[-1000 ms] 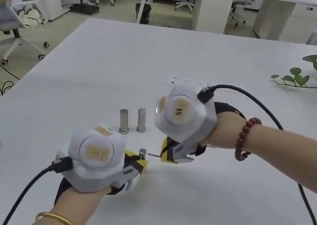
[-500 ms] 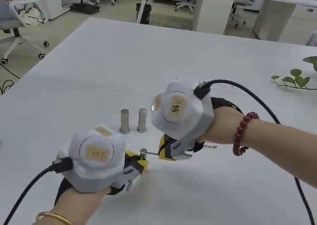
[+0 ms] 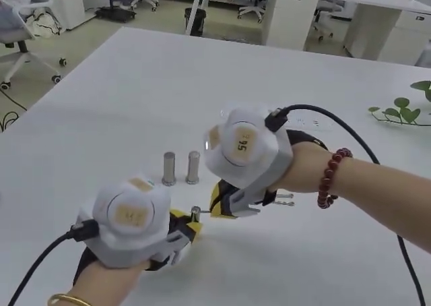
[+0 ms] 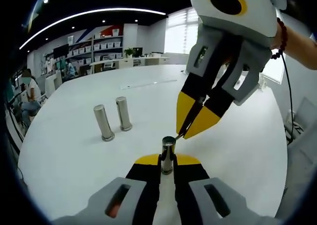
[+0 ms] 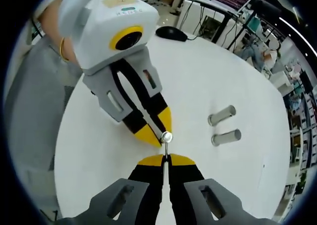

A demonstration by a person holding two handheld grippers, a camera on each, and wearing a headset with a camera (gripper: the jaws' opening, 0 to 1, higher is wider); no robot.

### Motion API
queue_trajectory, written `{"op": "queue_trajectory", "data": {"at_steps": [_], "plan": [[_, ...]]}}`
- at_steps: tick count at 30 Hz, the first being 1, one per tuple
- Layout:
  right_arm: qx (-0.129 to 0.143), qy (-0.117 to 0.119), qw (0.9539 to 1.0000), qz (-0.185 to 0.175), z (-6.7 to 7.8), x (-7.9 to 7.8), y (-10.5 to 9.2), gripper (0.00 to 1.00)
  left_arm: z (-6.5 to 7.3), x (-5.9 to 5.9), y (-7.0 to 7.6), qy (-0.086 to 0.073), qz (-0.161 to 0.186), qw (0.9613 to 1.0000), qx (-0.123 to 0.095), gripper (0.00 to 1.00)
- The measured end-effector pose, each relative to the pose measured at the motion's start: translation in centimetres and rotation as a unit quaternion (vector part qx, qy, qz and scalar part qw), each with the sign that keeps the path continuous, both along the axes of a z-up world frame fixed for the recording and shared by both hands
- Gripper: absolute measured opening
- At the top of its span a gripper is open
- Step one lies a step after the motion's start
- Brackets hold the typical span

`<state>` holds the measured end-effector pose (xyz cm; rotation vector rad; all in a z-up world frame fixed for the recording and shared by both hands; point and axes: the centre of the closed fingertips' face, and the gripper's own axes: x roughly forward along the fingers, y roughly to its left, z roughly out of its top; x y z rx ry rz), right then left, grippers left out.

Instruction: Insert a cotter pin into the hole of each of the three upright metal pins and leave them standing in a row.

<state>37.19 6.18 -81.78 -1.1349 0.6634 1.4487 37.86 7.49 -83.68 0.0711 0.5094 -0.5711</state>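
Note:
My left gripper [image 4: 167, 161] is shut on an upright metal pin [image 4: 168, 154], held a little above the white table [image 3: 135, 90]. My right gripper [image 5: 166, 159] is shut on a thin cotter pin [image 5: 166, 149], whose tip meets the top of that metal pin [image 5: 167, 136]. In the head view the held pin [image 3: 195, 215] sits between the left gripper [image 3: 187, 226] and the right gripper [image 3: 219, 208]. Two more metal pins [image 3: 169, 168] [image 3: 193, 167] stand side by side just beyond, also in the left gripper view [image 4: 103, 122] [image 4: 124, 114].
Two spare cotter pins [image 3: 284, 199] lie on the table by the right wrist. A white power strip [image 3: 306, 122] sits farther back, and a green plant sprig [image 3: 403, 110] lies at the right edge. Office chairs and desks stand beyond the table.
The right gripper has shifted slightly left, bringing the cotter pin's tip up to the held pin. The spare cotter pins have come into sight behind the right hand.

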Motion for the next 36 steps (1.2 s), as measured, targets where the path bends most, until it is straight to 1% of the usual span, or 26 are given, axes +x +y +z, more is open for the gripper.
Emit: {"op": "queue_trajectory", "data": {"at_steps": [7, 11, 16, 19, 22, 24, 30, 33, 36], "plan": [[0.006, 0.003, 1.0, 0.005, -0.1, -0.1, 0.6, 0.04, 0.0, 0.0, 0.0, 0.0, 0.0, 1.0, 0.0, 0.07], [0.01, 0.007, 0.9999, 0.001, 0.0, -0.1, 0.8, 0.04, -0.1, 0.0, 0.0, 0.0, 0.001, 1.0, -0.001, 0.07], [0.022, 0.022, 0.9993, -0.02, 0.1, -0.1, 0.8, 0.04, -0.1, 0.0, 0.0, 0.003, 0.004, 1.0, -0.005, 0.08], [0.032, 0.034, 0.9982, -0.037, 0.1, -0.1, 0.9, 0.04, -0.3, 0.0, 0.0, 0.008, 0.007, 0.9999, -0.012, 0.08], [0.037, 0.039, 0.9974, -0.047, 0.1, -0.2, 0.9, 0.04, -0.4, 0.0, 0.0, 0.012, 0.01, 0.9997, -0.018, 0.08], [0.047, 0.049, 0.9957, -0.063, 0.2, -0.2, 1.1, 0.04, -0.4, 0.0, 0.0, 0.014, 0.011, 0.9997, -0.018, 0.08], [0.052, 0.058, 0.9937, -0.081, 0.1, -0.2, 1.1, 0.04, -0.6, 0.0, -0.1, 0.015, 0.011, 0.9997, -0.015, 0.08], [0.062, 0.07, 0.9903, -0.102, 0.1, -0.2, 1.1, 0.05, -0.7, 0.0, -0.1, 0.015, 0.01, 0.9997, -0.013, 0.08], [0.07, 0.073, 0.9894, -0.104, 0.2, -0.4, 1.0, 0.1, -0.7, 0.1, -0.1, 0.015, 0.01, 0.9997, -0.014, 0.08]]}}
